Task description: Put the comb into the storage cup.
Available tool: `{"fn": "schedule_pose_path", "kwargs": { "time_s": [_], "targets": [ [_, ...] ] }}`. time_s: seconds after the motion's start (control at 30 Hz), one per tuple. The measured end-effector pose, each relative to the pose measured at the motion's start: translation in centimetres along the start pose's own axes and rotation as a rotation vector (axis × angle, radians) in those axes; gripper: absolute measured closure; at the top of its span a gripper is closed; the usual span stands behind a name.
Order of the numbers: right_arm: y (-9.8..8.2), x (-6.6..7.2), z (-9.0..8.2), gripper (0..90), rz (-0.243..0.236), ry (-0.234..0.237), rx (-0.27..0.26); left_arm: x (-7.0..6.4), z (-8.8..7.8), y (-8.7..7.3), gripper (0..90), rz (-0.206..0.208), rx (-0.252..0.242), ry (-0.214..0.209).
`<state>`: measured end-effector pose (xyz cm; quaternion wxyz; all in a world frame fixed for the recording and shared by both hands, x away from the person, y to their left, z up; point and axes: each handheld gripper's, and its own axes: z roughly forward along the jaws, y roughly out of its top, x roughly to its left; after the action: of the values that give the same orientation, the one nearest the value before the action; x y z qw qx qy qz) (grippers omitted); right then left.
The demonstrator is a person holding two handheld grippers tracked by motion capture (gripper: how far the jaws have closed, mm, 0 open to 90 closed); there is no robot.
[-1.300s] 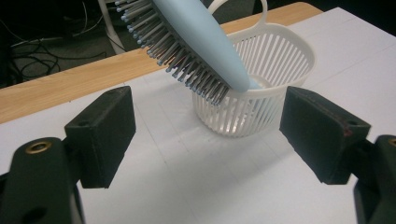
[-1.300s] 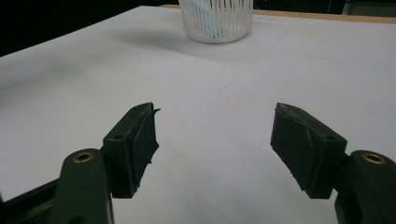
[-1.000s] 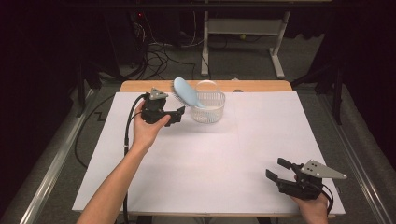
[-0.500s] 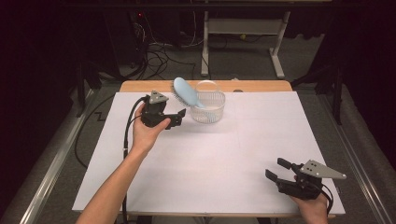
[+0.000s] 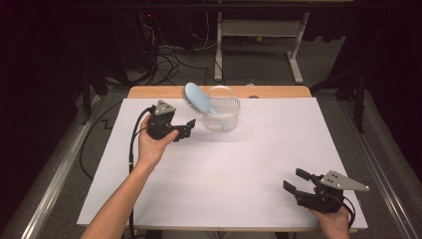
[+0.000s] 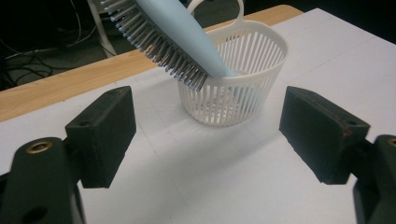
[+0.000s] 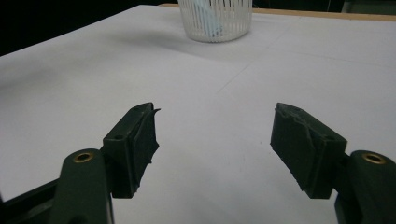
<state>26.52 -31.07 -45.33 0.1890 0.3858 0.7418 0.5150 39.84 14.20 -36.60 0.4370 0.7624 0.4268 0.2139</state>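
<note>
My left gripper [image 5: 185,130] sits in my left hand [image 5: 152,144] above the far left part of the white table [image 5: 224,189], jaws spread wide with nothing between them, aimed to the right at the basket [image 5: 222,115]; in the left gripper view its two black pads stand well apart, one on either side of the basket [image 6: 233,81], without touching it; just beside the gripper, the hairbrush [image 5: 198,99] stands in that white slatted basket near the far edge of the table, handle end down inside it and head rising out over the rim; its long axis is tilted, running from the basket up and away to the left in the high view, so the head points up-left toward the wooden strip [image 5: 149,92] at the far edge; in the left gripper view the hairbrush [image 6: 173,35] leans the same way, pale blue back turned up and to the right, grey bristles facing down and to the left, the body resting on the basket's rim; well apart from all that, at the near right corner, my right gripper [image 5: 294,181] lies low over the table in my right hand [image 5: 332,221], jaws wide and empty, pointing left and slightly away from me; the right gripper view shows bare white surface between its pads and the basket [image 7: 215,18] far off at the top.
</note>
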Motion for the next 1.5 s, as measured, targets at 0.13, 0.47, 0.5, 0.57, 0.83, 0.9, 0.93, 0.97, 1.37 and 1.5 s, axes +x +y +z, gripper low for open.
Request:
{"fn": "schedule_pose_path", "kwargs": {
  "time_s": [0.13,0.47,0.5,0.57,0.83,0.9,0.93,0.97,1.37,1.5],
  "targets": [
    [0.0,0.0,0.0,31.6,-0.003,-0.001,0.001,-0.1,-0.2,-0.1,19.5,0.009,0.001,0.000],
    [0.0,0.0,0.0,31.6,0.002,0.000,0.002,-0.5,-0.5,-0.5,19.5,0.038,0.003,0.006],
    [0.0,0.0,0.0,31.6,0.002,0.000,0.003,-0.6,-0.5,-0.5,19.5,0.038,0.001,0.005],
    [0.0,0.0,0.0,31.6,0.001,0.000,0.003,-0.7,-0.6,-0.5,19.5,0.039,0.000,0.003],
    [0.0,0.0,0.0,31.6,0.003,0.000,0.003,-0.7,-0.8,-0.7,19.5,0.038,-0.005,-0.001],
    [0.0,0.0,0.0,31.6,0.001,0.000,0.002,-0.8,-0.9,-0.7,19.5,0.037,-0.006,-0.002],
    [0.0,0.0,0.0,31.6,0.001,0.000,0.003,-0.8,-0.9,-0.7,19.5,0.037,-0.007,-0.002],
    [0.0,0.0,0.0,31.6,0.001,0.000,0.003,-0.8,-1.0,-0.8,19.5,0.037,-0.007,-0.002],
    [0.0,0.0,0.1,31.6,0.001,0.000,0.003,-0.9,-1.4,-1.6,19.5,0.034,-0.006,-0.012],
    [0.0,0.0,0.1,31.6,0.002,0.000,0.003,-0.9,-1.5,-1.6,19.5,0.036,-0.007,-0.013]
  ]
}}
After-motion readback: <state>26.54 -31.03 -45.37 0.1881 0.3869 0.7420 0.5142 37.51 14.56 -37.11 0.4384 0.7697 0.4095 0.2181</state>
